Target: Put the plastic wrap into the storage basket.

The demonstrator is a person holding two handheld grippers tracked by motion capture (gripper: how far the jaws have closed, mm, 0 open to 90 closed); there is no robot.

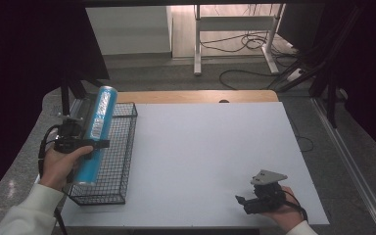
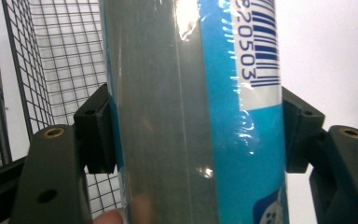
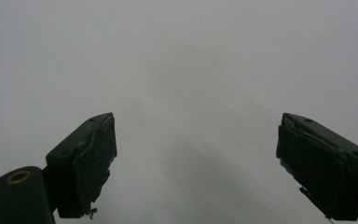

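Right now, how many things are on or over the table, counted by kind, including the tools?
Blue cylindrical tube, held in the left tool over the basket: 1
Black wire basket: 1
White sheet on the table: 1
Hand-held tools, left one and right tool: 2
Total: 5

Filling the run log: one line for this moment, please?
left gripper: shut on tall blue cylindrical can over black wire basket | right gripper: open, above white table sheet
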